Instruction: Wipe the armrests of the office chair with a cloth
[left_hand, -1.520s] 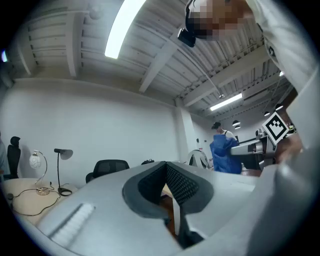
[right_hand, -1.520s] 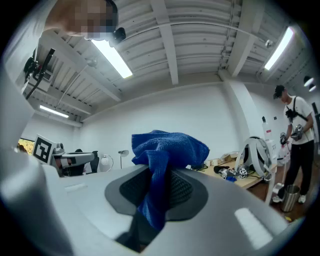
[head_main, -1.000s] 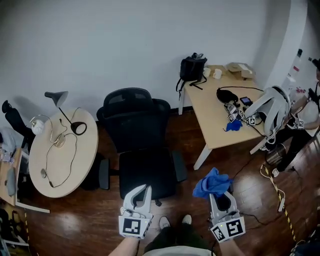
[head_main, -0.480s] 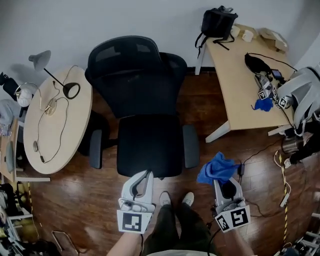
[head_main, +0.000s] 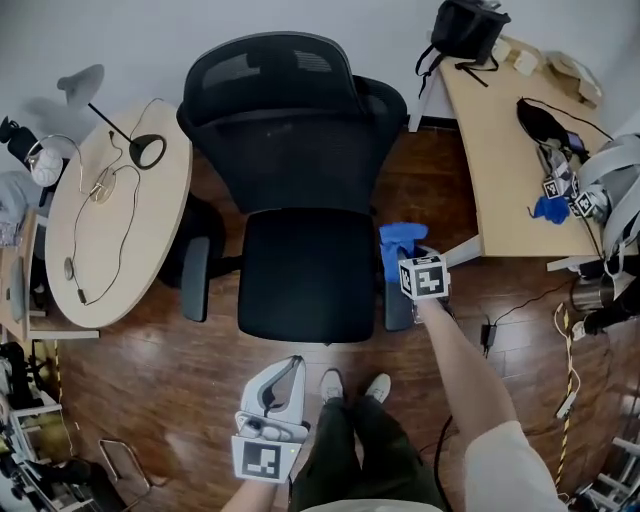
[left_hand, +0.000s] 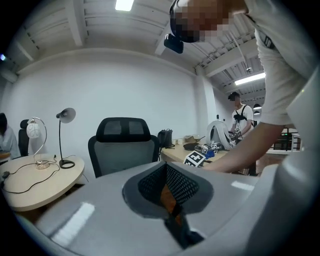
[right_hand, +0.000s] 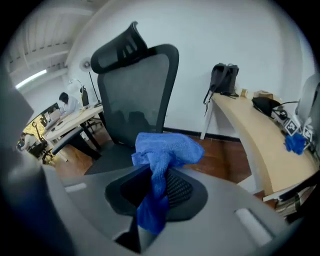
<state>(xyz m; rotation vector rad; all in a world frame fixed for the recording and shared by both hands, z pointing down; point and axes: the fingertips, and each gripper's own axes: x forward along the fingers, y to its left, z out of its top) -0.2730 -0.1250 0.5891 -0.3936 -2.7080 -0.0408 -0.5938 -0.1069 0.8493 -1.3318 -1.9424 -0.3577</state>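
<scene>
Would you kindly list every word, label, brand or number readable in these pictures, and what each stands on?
No readable words, brands or numbers anywhere.
Square markers on the left gripper and right gripper: black-and-white patterns only, no letters.
Small tags on the pale wooden desk: too small to read.

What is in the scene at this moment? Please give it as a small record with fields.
Chair: black mesh-backed office chair, facing the person
Cloth: crumpled blue fabric cloth, over the rear end of the grey armrest at the head view's right
Right tongs: shut on the cloth, reached out to that armrest
Left tongs: shut, holding nothing, held low and apart from the chair
Other armrest: nothing on it
Contact: whether the cloth presses on the armrest cannot be told
</scene>
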